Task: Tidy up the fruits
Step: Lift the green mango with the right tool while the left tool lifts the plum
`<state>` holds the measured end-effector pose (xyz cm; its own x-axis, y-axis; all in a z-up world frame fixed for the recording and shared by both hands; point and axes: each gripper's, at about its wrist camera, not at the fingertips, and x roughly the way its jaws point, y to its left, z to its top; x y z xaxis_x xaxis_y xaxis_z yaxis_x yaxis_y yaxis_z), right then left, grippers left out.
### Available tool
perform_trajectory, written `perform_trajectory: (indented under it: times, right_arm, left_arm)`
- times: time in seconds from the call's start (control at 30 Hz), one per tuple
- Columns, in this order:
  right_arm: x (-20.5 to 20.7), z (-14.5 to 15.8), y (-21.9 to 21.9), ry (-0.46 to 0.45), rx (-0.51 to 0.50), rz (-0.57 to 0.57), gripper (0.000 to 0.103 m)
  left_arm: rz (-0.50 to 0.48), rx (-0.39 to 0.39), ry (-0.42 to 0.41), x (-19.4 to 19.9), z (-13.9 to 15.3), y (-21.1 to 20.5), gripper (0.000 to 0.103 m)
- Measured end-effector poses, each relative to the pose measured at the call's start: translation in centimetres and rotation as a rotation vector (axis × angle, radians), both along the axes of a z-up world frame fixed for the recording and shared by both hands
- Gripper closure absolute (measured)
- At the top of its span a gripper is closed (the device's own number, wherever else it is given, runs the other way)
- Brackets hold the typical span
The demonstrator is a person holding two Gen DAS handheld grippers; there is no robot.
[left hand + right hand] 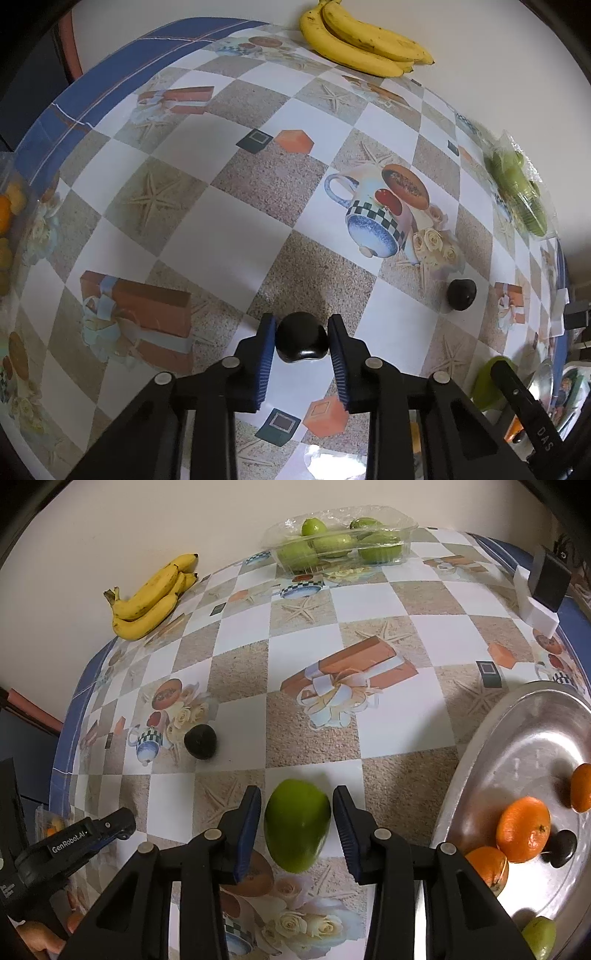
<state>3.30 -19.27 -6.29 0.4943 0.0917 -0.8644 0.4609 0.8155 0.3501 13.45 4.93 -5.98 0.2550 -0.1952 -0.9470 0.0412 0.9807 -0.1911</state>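
The left tool (302, 341) is seen pointing steeply down at the worktop (207, 236), which is covered by a checked oilcloth printed with starfish, mugs and gift boxes. A small, glossy, near-black round fruit (302, 341) is gripped between its blue ribbed pads (266, 354), the jaws being drawn in close so that both sides of the fruit are touched. A second dark round fruit (461, 294) is left lying on the cloth to the right, well apart from the tool.

The right tool (297, 829) is held over a large smooth green fruit (297, 829) resting on the cloth. The fruit is set between the jaws, but a narrow gap is visible on each side, so it is flanked and not pressed. In that view the left tool (122, 825) is seen at the lower left edge, near the same dark fruit (200, 741).

A round metal tray (517, 738) is placed to the right of the right tool; three orange citrus fruits (523, 829), one dark fruit (561, 843) and a green fruit (539, 936) are held in it. A bunch of yellow bananas (151, 598) is laid at the far edge by the wall, and a clear plastic punnet of green fruits (340, 541) is placed further along that edge.
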Motion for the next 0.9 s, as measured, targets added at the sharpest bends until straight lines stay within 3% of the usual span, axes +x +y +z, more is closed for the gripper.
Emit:
perform_trajectory:
  times: [0.5,0.63,0.77,0.9]
  right_arm:
    - [-1.1,1.6,-0.7,-0.027,0.032,-0.024,0.065]
    - [-1.7,2.6,-1.1,-0.037,0.032,-0.036,0.074]
    - [-2.4,4.1,-1.1,-0.04,-0.012,-0.035,0.075]
    - [-2.7,4.0,-1.5,-0.042,0.009,-0.037,0.075]
  left_arm:
    - [0.012,-0.032,-0.067,-0.4,2.3,-0.4,0.073]
    - [0.012,-0.048,-0.1,-0.7,3.6,-0.8,0.073]
    - [-0.008,-0.054,-0.118,-1.2,4.4,-1.6,0.073]
    - [-0.013,-0.055,-0.112,-1.5,4.4,-1.9,0.073]
